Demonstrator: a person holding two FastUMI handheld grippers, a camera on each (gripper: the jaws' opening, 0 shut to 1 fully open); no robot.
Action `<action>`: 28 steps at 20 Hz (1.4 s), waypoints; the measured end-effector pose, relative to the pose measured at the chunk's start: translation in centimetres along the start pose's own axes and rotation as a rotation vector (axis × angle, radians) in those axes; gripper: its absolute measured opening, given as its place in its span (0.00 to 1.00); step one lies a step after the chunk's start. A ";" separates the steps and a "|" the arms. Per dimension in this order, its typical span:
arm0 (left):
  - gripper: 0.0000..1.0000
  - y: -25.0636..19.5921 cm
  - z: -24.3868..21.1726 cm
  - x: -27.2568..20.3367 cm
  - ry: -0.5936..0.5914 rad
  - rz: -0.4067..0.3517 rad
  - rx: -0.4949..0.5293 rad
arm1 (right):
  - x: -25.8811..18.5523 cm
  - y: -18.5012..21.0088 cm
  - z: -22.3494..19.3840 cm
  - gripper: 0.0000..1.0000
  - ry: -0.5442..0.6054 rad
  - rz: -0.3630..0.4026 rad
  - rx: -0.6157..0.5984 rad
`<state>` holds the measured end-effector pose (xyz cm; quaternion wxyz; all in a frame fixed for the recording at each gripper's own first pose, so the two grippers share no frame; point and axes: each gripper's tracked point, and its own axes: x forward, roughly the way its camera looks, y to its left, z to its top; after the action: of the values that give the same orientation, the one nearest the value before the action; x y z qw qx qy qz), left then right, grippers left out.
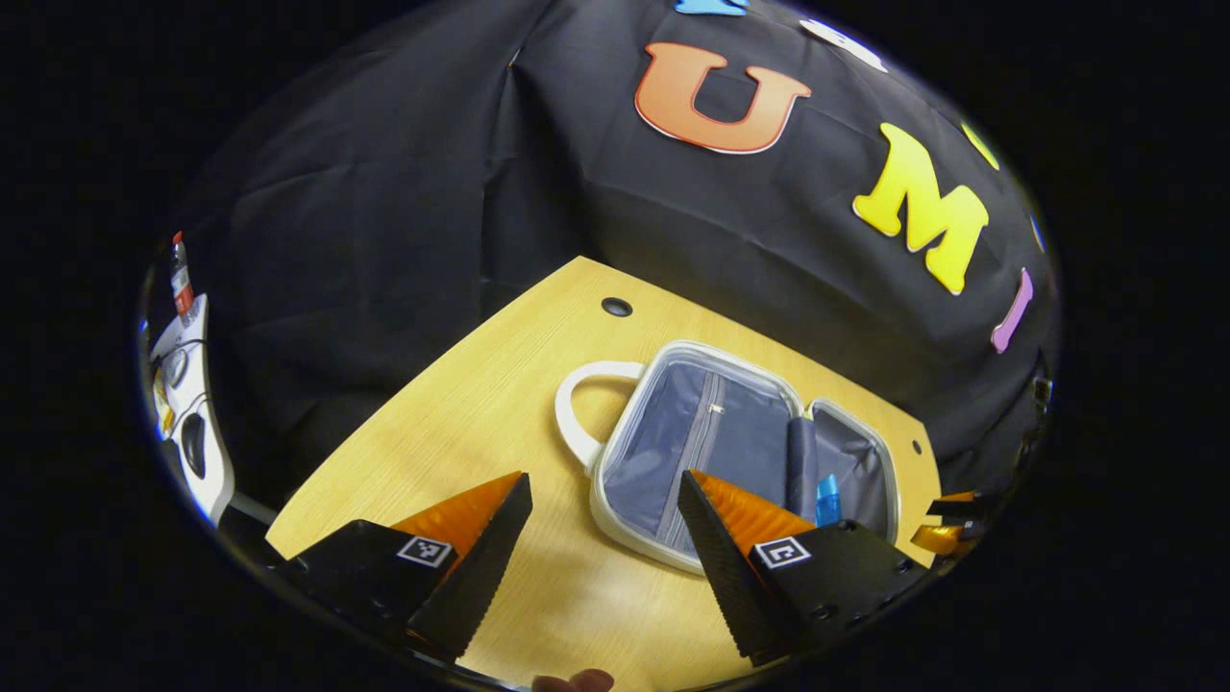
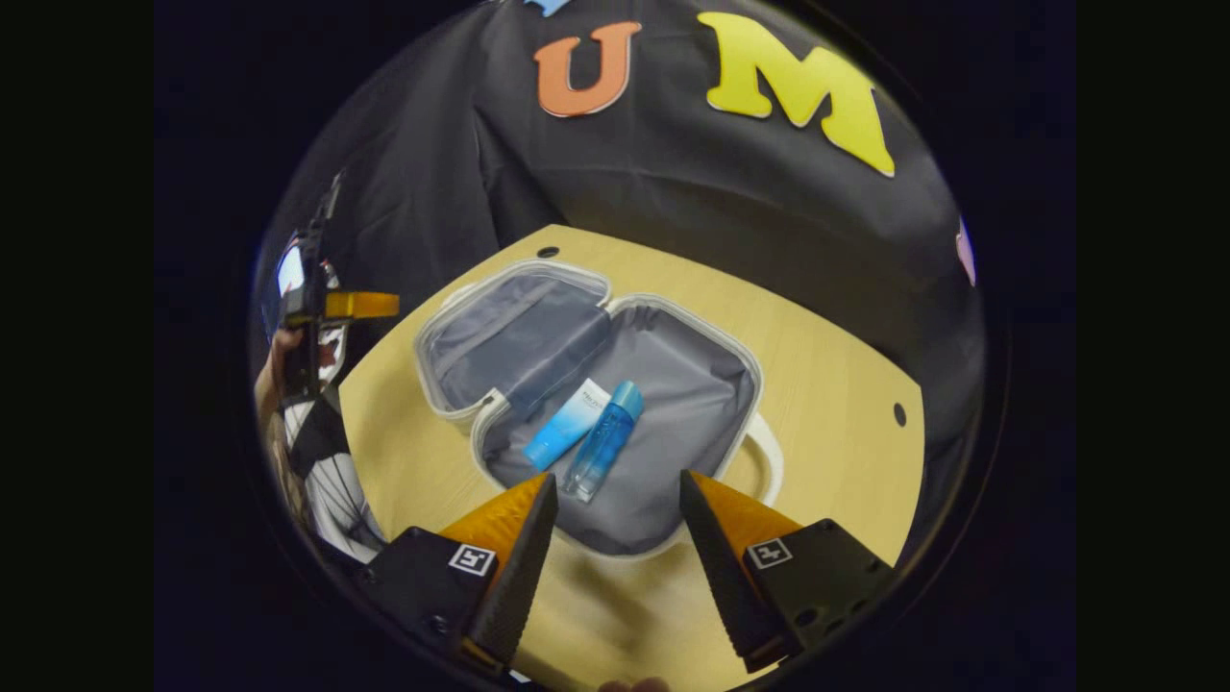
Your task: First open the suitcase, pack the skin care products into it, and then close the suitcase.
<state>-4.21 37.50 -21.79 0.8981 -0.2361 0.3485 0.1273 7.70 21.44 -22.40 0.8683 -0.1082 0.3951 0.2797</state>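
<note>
On the wooden table (image 2: 826, 365) the suitcase (image 2: 673, 432) is seen lying fully open, its two halves spread flat with grey lining exposed. In the right gripper view, a blue bottle (image 2: 603, 440) and a blue-and-white tube (image 2: 567, 424) are observed side by side, touching, in the nearer half, just ahead of the right gripper (image 2: 617, 488). Its fingers are spread apart and nothing is held between them; the near rim of the suitcase is framed between the tips. In the left gripper view, the left gripper (image 1: 603, 485) is recorded with fingers parted and empty, above bare table beside the suitcase (image 1: 673, 452). The lid half with a zip pocket lies just past the right-hand fingertip, the white handle (image 1: 577, 404) between the tips and farther off.
</note>
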 end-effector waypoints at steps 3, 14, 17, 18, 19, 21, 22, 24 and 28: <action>0.98 1.1 2.5 3.3 0.004 -0.091 -0.152 | -1.2 -0.5 -1.4 0.76 0.018 0.002 -0.071; 0.84 3.9 1.2 14.9 0.185 -0.166 -0.416 | -3.1 -3.8 -3.5 0.78 0.058 -0.088 0.085; 0.51 3.9 1.4 15.9 0.181 -0.146 -0.439 | -3.3 -3.8 -3.8 0.77 0.057 -0.094 0.119; 0.63 3.9 1.6 16.2 0.177 -0.139 -0.443 | -3.3 -3.8 -3.9 0.78 0.055 -0.095 0.125; 0.55 3.5 1.8 16.3 0.177 -0.147 -0.450 | -3.3 -3.8 -4.0 0.78 0.055 -0.095 0.128; 0.33 3.5 1.8 16.5 0.179 -0.140 -0.428 | -3.5 -3.8 -4.3 0.78 0.056 -0.096 0.132; 0.30 3.6 1.8 16.5 0.181 -0.137 -0.417 | -3.6 -3.8 -4.5 0.77 0.055 -0.098 0.138; 0.31 3.1 2.7 15.9 0.167 -0.154 -0.424 | -3.9 -3.9 -4.7 0.78 0.048 -0.101 0.151; 0.11 0.9 5.2 13.3 0.105 -0.168 -0.344 | -4.6 -4.2 -4.6 0.78 0.019 -0.093 0.185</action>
<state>8.04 41.75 -27.87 0.8326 -0.4205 0.3471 0.0972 4.78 14.27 -22.11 0.8827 -0.0486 0.4222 0.2005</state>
